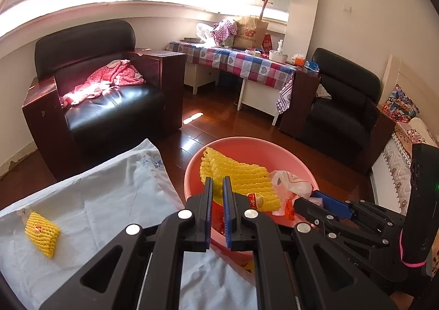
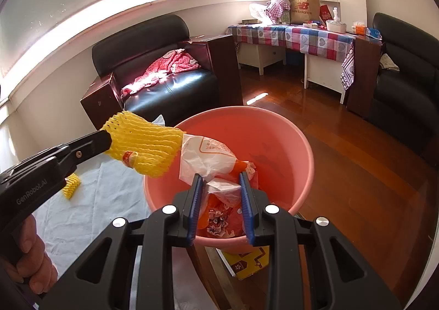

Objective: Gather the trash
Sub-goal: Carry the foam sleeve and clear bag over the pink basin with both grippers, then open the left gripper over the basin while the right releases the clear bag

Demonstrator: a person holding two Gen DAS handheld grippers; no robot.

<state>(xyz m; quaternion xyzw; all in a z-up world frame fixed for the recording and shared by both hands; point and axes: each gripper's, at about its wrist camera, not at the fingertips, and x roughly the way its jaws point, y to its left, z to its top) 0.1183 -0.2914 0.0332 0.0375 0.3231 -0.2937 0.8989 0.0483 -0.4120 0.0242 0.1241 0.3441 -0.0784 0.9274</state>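
A pale blue cloth (image 1: 115, 200) is covering the near surface, and a small yellow foam fruit net (image 1: 41, 230) is lying on it, well apart from the pink plastic basin (image 2: 301, 151) sitting at the cloth's edge over a glossy wooden floor (image 2: 356, 173). Beyond, a black leather armchair (image 1: 109, 107) is holding a red patterned garment (image 1: 109, 82), a table under a checked tablecloth (image 1: 247, 63) is standing beneath the bright window, and a second black armchair (image 1: 345, 107) is sitting by the wall. The left gripper (image 1: 218, 179) is pinching a larger yellow foam net (image 1: 241, 178) almost fully closed, holding it over the basin. The right gripper (image 2: 221, 175) is clamping a crumpled white plastic bag (image 2: 208, 156) between partly parted fingers, above wrappers lying in the basin.
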